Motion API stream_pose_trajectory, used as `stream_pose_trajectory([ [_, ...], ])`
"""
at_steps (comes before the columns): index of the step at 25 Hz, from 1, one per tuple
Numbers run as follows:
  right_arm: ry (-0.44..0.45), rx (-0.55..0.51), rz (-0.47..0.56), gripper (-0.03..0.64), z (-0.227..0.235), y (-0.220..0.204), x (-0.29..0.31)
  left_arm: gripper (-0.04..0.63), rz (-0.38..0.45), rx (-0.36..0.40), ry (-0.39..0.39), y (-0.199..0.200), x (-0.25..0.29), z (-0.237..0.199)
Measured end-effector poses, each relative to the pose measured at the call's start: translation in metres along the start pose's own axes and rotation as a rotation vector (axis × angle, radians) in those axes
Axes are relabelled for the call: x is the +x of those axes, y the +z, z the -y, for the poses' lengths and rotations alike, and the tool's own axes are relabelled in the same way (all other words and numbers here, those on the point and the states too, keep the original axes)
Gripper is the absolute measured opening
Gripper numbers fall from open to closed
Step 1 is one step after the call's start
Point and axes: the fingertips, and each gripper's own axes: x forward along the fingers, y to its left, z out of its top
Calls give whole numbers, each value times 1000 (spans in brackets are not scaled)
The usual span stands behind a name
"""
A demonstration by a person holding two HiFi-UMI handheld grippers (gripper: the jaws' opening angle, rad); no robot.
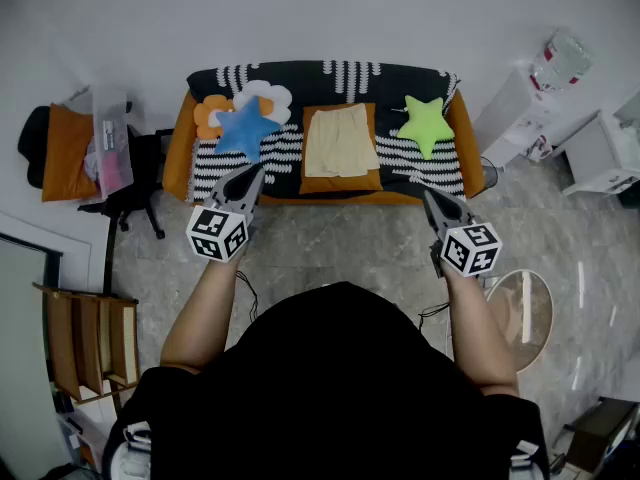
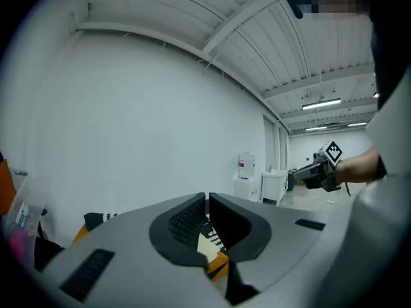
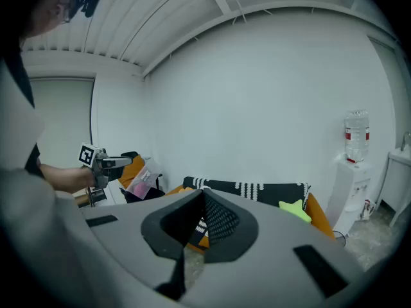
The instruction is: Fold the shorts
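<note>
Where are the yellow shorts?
In the head view, the shorts lie in the middle of the sofa, between the blue star and the green star.

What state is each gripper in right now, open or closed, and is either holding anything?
Left gripper: closed, holding nothing.
Right gripper: closed, holding nothing.

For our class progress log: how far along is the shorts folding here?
Done: unclear; the pale yellow fabric shorts lie flat, roughly rectangular, on the orange sofa; folds can't be made out. In hand: nothing; left hand-held gripper and right hand-held gripper are shut, empty, clear of the shorts. Left: likely the whole fold.
</note>
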Motion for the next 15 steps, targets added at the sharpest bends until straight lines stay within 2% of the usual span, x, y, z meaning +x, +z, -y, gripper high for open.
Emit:
stream_pose_trajectory([
  [9,-19,-19,0,6,-17,2,9,37,-14,9,-17,-5,-2,-11],
  [15,-28,9,-13,9,-26,-3,14,38,-25,17,-15,-8,-12,-20],
])
